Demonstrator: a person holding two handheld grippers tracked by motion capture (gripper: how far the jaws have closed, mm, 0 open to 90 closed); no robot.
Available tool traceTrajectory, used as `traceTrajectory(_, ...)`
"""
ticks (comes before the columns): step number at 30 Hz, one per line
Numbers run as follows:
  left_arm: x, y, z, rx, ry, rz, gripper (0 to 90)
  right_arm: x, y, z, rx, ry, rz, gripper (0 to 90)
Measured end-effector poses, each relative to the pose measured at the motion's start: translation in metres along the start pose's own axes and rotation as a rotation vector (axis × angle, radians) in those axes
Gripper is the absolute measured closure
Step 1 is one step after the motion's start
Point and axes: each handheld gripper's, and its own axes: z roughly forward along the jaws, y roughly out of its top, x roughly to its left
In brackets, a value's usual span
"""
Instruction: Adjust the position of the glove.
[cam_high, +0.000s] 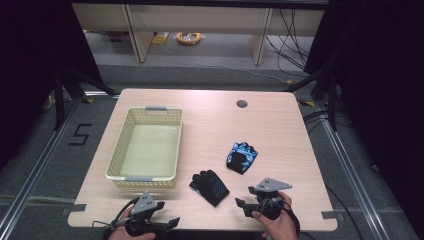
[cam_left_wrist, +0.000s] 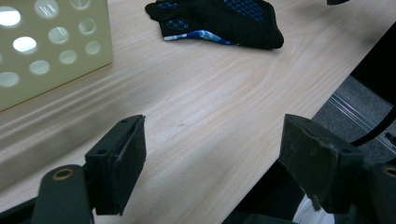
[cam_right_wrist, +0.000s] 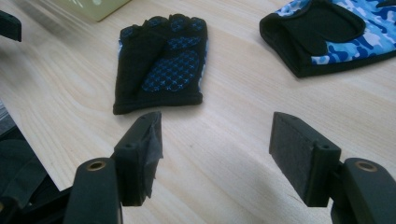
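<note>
1. A black glove (cam_high: 209, 186) with a blue dotted palm lies flat on a pale wooden table (cam_high: 210, 115), near the middle of the near edge. Its fingers point toward the far left and its cuff toward the near right. Nothing touches it.
2. In the right gripper view this black glove (cam_right_wrist: 161, 65) lies just ahead of the jaws, palm up, with its cuff nearest the camera.
3. A second glove (cam_high: 242, 157), blue camouflage with a black palm, lies a little farther from the near edge and to the right of the first. The two are near each other but apart.
4. The right gripper (cam_high: 244, 205) is held in a hand (cam_high: 280, 222) at the near edge, right of the middle. It points left, toward the black glove. Its jaws stand apart with only bare table between them.
5. The left gripper (cam_high: 172, 221) is held at the near edge toward the left corner and points right. Its jaws also stand apart with nothing between them. In its own view they frame bare wood and the table edge.
6. A pale yellow perforated basket (cam_high: 125, 175) stands on the left half of the table, its long sides running from near to far. It is well apart from both gloves.
7. A small round hole (cam_high: 242, 104) sits in the tabletop near the far edge, right of the middle.
</note>
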Motion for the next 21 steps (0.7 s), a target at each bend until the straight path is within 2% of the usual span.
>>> traceTrajectory(1,0.0,0.0,0.0,0.001,0.0,-0.002,22.3,-0.001,0.0,0.0,0.005,0.02,-0.003,36.2)
traceTrajectory(3,-0.001,-0.001,0.001,-0.008,0.007,-0.003,22.3,0.0,0.0,0.0,-0.007,0.008,-0.001,37.7)
traceTrajectory(5,-0.001,-0.001,0.001,-0.006,0.007,0.0,22.3,-0.001,0.0,0.0,-0.001,0.034,-0.009,38.7)
traceTrajectory(6,-0.001,-0.001,0.001,-0.006,0.007,0.0,22.3,-0.001,0.0,0.0,-0.001,0.034,-0.009,38.7)
traceTrajectory(7,0.0,0.0,0.0,0.018,0.005,0.007,22.3,-0.001,0.001,0.0,-0.005,0.014,-0.017,40.7)
traceTrajectory(9,-0.002,-0.001,0.002,-0.016,0.006,-0.009,22.4,0.0,0.001,0.0,-0.007,0.023,-0.019,43.3)
traceTrajectory(10,-0.002,-0.001,0.002,-0.013,0.006,-0.016,22.4,0.0,0.002,0.001,-0.016,0.023,-0.022,44.1)
traceTrajectory(11,0.0,0.0,0.001,0.01,0.005,0.008,22.4,0.0,0.003,0.001,-0.004,0.034,-0.021,44.9)
traceTrajectory(12,-0.001,0.001,0.003,-0.006,0.008,-0.006,22.6,0.0,0.003,0.002,-0.006,0.038,-0.026,45.4)
traceTrajectory(15,-0.001,0.001,0.004,-0.006,0.013,0.003,23.8,0.0,0.005,0.004,-0.012,0.049,-0.033,46.4)
traceTrajectory(16,0.0,0.002,0.003,0.01,0.014,0.017,23.8,0.0,0.005,0.004,-0.012,0.049,-0.033,46.4)
traceTrajectory(17,-0.002,0.003,0.006,-0.013,0.004,-0.004,24.2,0.0,0.007,0.005,-0.01,0.038,-0.037,47.5)
traceTrajectory(19,-0.001,0.003,0.006,-0.009,0.002,-0.001,25.1,-0.001,0.01,0.006,-0.01,0.028,-0.048,49.1)
traceTrajectory(20,-0.001,0.005,0.007,-0.008,0.003,-0.001,25.4,0.0,0.011,0.006,-0.009,0.029,-0.037,50.3)
traceTrajectory(21,-0.002,0.006,0.008,-0.013,-0.003,-0.028,26.0,-0.001,0.012,0.008,-0.013,0.027,-0.045,51.0)
